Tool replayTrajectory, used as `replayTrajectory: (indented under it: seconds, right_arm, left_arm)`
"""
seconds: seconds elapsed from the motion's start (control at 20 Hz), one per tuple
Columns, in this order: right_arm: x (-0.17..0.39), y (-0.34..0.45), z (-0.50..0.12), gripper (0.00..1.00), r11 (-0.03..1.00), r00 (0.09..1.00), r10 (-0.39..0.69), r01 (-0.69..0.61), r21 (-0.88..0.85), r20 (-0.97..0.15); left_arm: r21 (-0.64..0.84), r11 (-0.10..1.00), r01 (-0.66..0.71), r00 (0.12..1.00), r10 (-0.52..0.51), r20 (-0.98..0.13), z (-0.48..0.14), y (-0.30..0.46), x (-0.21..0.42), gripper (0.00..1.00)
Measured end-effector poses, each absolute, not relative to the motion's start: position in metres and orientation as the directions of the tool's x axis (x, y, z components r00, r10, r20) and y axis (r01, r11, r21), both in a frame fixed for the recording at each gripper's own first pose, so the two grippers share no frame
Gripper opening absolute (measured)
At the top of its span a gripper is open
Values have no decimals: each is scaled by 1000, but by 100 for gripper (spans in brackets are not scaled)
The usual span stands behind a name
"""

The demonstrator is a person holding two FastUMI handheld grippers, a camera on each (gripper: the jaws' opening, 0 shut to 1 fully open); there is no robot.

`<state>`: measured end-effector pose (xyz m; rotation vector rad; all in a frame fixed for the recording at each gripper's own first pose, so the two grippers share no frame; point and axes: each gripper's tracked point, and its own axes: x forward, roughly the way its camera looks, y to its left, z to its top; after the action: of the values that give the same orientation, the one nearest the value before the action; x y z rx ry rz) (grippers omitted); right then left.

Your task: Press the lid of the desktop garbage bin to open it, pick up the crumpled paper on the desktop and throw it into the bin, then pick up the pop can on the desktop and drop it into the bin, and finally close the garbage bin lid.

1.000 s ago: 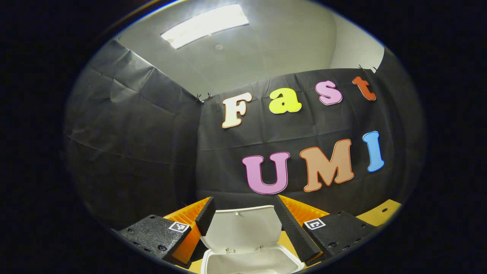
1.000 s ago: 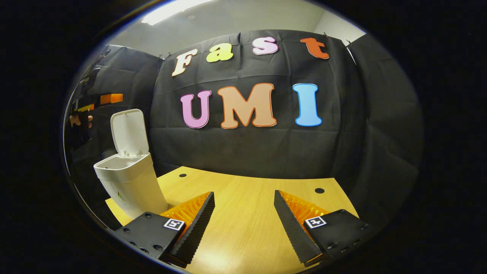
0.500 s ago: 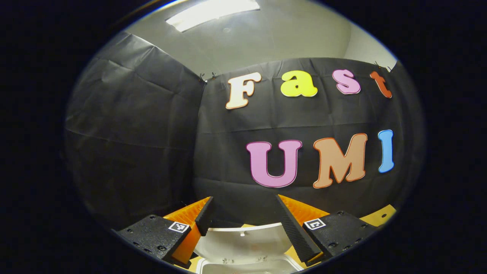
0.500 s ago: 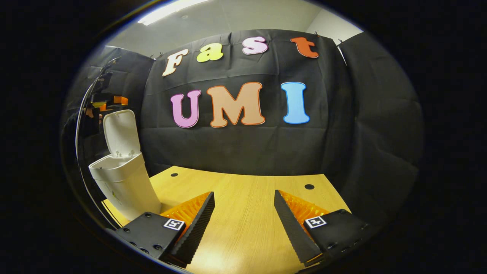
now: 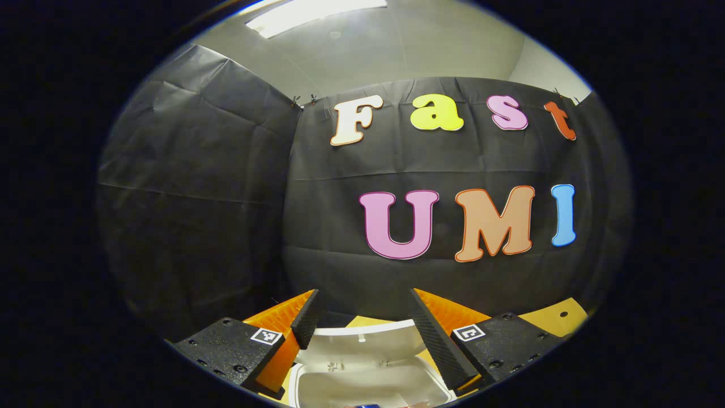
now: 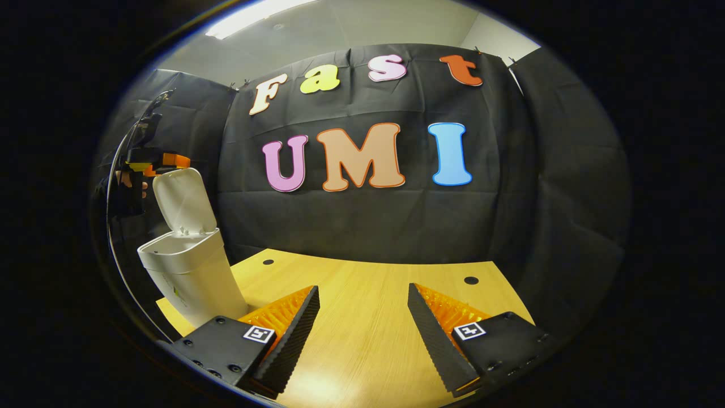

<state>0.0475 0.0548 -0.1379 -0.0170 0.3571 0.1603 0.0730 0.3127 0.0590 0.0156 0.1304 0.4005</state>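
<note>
The white desktop bin (image 6: pixel 192 277) stands at the table's left edge with its lid (image 6: pixel 184 201) raised upright. In the right gripper view my left gripper (image 6: pixel 163 161) hovers at the lid's top edge, held by a hand (image 6: pixel 127 182); whether it touches the lid I cannot tell. In the left gripper view that gripper (image 5: pixel 363 294) is open, looking down over the lid (image 5: pixel 362 339) into the bin's open mouth (image 5: pixel 368 382), where a small blue bit (image 5: pixel 365 406) peeks at the bottom. My right gripper (image 6: pixel 362 317) is open, holding nothing, low over the wooden table (image 6: pixel 368 294).
Black cloth walls close the booth behind and on both sides. The tabletop has two small cable holes (image 6: pixel 471 280) near its far edge. A corner of the table (image 5: pixel 558 320) lies to the right of the bin.
My left gripper has come from behind the bin's left side up to the top edge of the raised lid. The right gripper has barely shifted. Both stay open.
</note>
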Motion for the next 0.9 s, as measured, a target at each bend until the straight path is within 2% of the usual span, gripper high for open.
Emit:
replayTrajectory:
  seconds: [0.35,0.5,0.75,0.9]
  right_arm:
    - [50,70,-148,98,976,903,208,-219,14,-375]
    - [52,76,-151,98,971,894,225,-240,11,-388]
    - [47,88,-157,98,961,878,251,-276,-5,-408]
    - [45,89,-159,98,958,875,254,-286,-18,-412]
  left_arm:
    - [47,930,-364,916,366,-165,18,273,15,94]
    - [39,929,-367,912,368,-181,-4,267,1,94]
    - [19,927,-375,887,364,-283,-53,260,-16,93]
    - [28,926,-376,883,367,-293,-67,259,-17,93]
